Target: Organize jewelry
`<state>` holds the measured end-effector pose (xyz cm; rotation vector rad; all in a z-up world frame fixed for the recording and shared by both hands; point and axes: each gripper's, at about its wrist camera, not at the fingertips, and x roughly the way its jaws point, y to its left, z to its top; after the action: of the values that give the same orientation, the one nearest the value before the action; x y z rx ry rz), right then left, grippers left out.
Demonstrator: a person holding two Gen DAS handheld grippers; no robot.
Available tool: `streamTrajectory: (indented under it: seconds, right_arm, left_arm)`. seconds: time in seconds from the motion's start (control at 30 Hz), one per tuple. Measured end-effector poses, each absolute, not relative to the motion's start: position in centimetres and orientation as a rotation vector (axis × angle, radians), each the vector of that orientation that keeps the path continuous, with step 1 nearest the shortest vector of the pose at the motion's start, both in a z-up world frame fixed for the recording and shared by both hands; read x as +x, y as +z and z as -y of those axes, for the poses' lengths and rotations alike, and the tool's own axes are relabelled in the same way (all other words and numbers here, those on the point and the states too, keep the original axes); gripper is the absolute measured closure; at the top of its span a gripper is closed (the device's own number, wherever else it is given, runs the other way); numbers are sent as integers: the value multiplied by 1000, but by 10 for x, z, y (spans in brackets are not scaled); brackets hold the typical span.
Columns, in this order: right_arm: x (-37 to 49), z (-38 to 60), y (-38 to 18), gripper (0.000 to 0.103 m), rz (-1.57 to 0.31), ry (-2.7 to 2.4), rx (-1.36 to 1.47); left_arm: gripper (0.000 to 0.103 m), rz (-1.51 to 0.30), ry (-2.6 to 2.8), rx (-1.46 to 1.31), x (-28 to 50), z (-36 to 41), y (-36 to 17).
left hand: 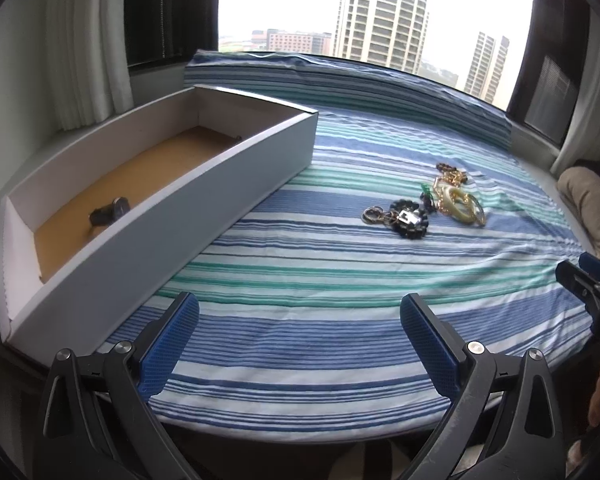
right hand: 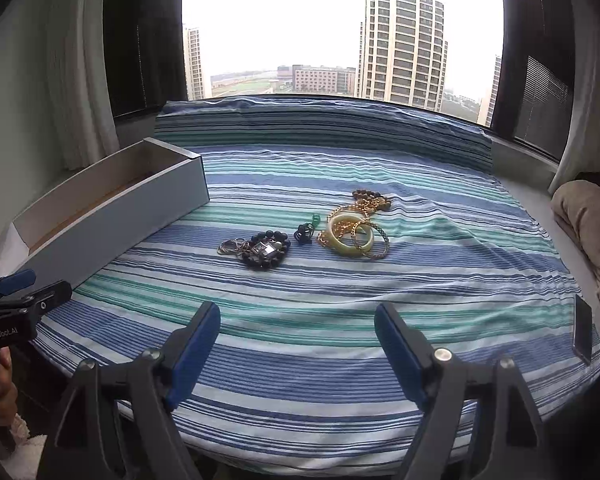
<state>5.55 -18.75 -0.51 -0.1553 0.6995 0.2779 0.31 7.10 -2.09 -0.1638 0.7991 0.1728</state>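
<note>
Jewelry lies in a loose heap on the striped cloth: a black bead bracelet (right hand: 266,250) (left hand: 410,220) with thin rings (right hand: 231,246) beside it, a small dark piece (right hand: 304,234), a pale bangle (right hand: 350,236) (left hand: 462,206) and gold chains (right hand: 370,202). A long white box (left hand: 160,208) (right hand: 112,212) with a brown floor stands at the left; a dark watch (left hand: 110,212) lies inside it. My left gripper (left hand: 300,340) hovers open over the near cloth, beside the box. My right gripper (right hand: 298,344) is open too, short of the heap, with nothing between its fingers.
The striped cloth (right hand: 340,304) covers a window-seat platform with a folded ridge at the back under the window. A beige cushion (right hand: 584,220) lies at the right. A dark flat phone-like object (right hand: 583,330) rests at the cloth's right edge. Curtains hang on both sides.
</note>
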Motion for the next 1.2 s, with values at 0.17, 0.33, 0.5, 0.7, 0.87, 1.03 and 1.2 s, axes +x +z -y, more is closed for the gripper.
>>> streamTrajectory:
  seconds: [0.17,0.33,0.5,0.7,0.87,1.03,1.2]
  right_arm:
    - [61,192,-10,22,-709,281,-142]
    - [63,192,-12,22,-716,282,-134]
    - [59,188,-12,22,-713,291,-142]
    - [60,184,-13,22,-724,291,-147]
    - [64,180,-16,22,-739,287,-159]
    - [73,180,-21,22,-756,292,-151]
    - [83,183,-32,22,-789,300,-147]
  left_arm:
    - [2,-810,163,-134,9,-63,-22]
    - [2,-817,167,-122,10,-64,-25]
    - [2,-826,161,-146,10,-67,-27]
    - [2,-830,149,-151,11,-68,-29]
    - [2,-861,148,-161,19,-72,-38]
    - [2,-913,120,-166,28,-74,-46]
    - [2,-941,75,-134,40,-63,-51]
